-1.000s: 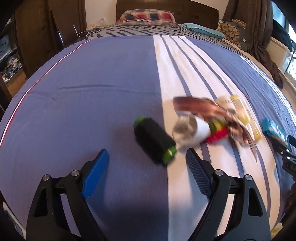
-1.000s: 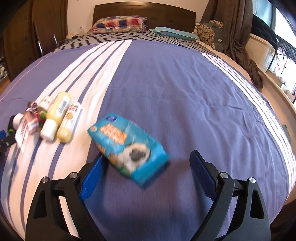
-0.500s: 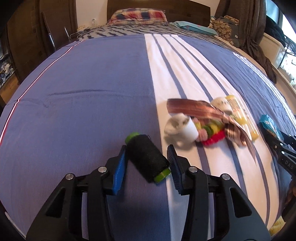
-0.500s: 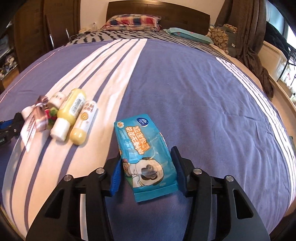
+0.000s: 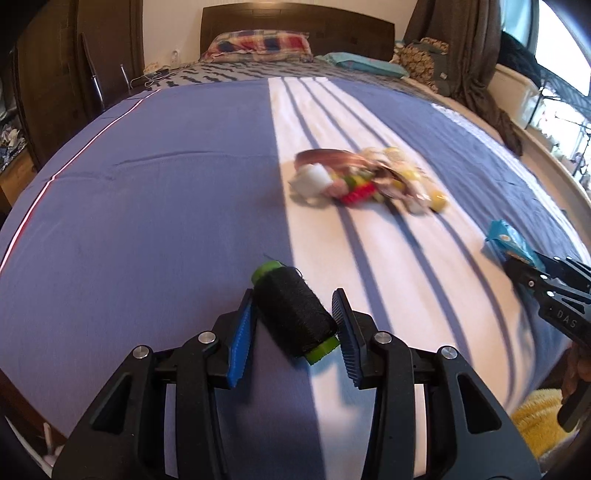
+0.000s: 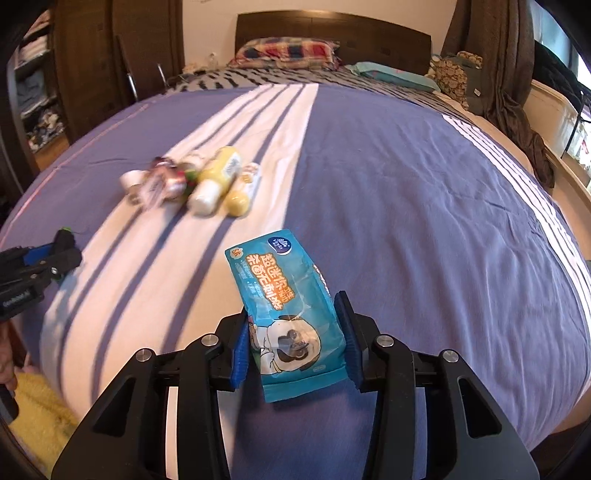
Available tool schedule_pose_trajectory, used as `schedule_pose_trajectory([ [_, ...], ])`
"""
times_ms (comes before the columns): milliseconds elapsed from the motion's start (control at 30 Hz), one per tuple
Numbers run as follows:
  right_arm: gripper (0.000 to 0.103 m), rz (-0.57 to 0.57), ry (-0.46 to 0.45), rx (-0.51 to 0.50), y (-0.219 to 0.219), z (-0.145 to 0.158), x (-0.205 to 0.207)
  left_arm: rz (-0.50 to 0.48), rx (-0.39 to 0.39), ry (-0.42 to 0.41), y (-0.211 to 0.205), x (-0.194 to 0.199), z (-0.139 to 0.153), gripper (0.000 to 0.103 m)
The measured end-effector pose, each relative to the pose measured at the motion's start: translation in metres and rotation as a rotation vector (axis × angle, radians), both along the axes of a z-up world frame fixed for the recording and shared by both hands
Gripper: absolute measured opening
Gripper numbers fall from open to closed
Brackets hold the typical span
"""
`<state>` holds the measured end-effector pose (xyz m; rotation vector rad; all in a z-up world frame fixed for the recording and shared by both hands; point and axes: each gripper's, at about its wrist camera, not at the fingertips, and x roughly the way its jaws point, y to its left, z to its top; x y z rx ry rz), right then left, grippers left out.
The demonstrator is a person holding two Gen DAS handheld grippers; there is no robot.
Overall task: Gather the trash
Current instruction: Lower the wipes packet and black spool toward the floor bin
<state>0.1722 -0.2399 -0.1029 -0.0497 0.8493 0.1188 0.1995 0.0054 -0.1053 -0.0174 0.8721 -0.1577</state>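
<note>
My left gripper [image 5: 293, 332] is shut on a black thread spool with green ends [image 5: 293, 314] and holds it above the bed. My right gripper [image 6: 293, 341] is shut on a blue wet-wipes packet [image 6: 284, 314], also lifted off the bed. The packet also shows in the left wrist view [image 5: 508, 242], held by the right gripper [image 5: 532, 271]. The left gripper with the spool shows in the right wrist view [image 6: 62, 251]. A pile of small items lies on the white stripe: a white cup, brown wrapper and red piece [image 5: 347, 177], and yellow bottles [image 6: 218, 181].
The bed has a blue cover with white stripes [image 5: 147, 206]. Pillows and a dark headboard [image 5: 295, 22] are at the far end. A wardrobe stands at the left, curtains and a window at the right. Something yellow [image 6: 40, 417] lies below the bed's near edge.
Both grippers closed, the left on the spool and the right on the packet. Both then lifted and drew back toward the bed's near edge with their objects.
</note>
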Motion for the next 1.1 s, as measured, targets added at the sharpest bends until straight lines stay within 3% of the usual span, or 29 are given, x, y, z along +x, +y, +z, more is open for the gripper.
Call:
schedule_pose_trajectory([
  [500, 0.041, 0.041, -0.083, 0.113, 0.016, 0.017, -0.111, -0.093, -0.107, -0.067, -0.023, -0.123, 0.009, 0.040],
  [867, 0.041, 0.060, -0.030, 0.122, 0.026, -0.011, -0.148, -0.141, -0.109, -0.045, -0.032, -0.168, -0.005, 0.040],
  [1100, 0.041, 0.048, 0.023, 0.139, 0.023, -0.035, -0.163, -0.140, -0.099, 0.018, -0.034, -0.182, -0.034, 0.040],
])
